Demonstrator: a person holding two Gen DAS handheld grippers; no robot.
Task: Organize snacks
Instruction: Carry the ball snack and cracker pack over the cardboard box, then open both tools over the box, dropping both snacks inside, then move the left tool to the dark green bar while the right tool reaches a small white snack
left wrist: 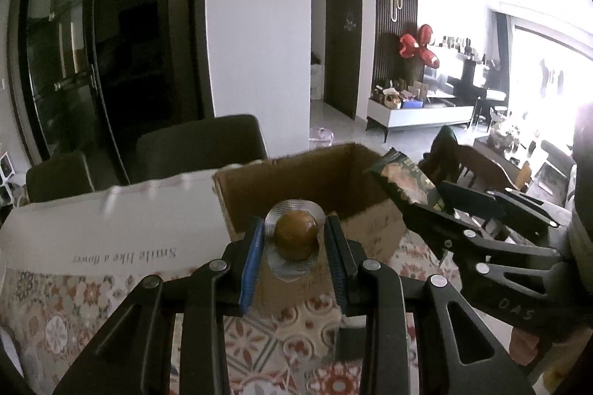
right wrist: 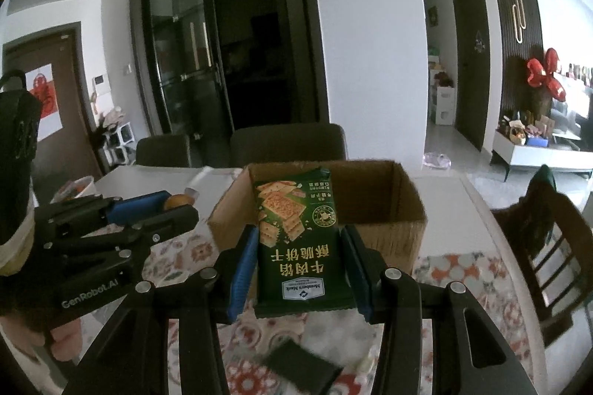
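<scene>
My left gripper is shut on a brown egg sealed in a clear silver-edged pack, held above the table in front of an open cardboard box. My right gripper is shut on a green cracker packet, held upright just before the box. In the left wrist view the right gripper and the packet sit at the box's right corner. In the right wrist view the left gripper with the egg is at left of the box.
The table has a patterned floral cloth and a white mat with printed words. A dark packet lies on the cloth below the right gripper. Dark chairs stand behind the table; a wooden chair is at right.
</scene>
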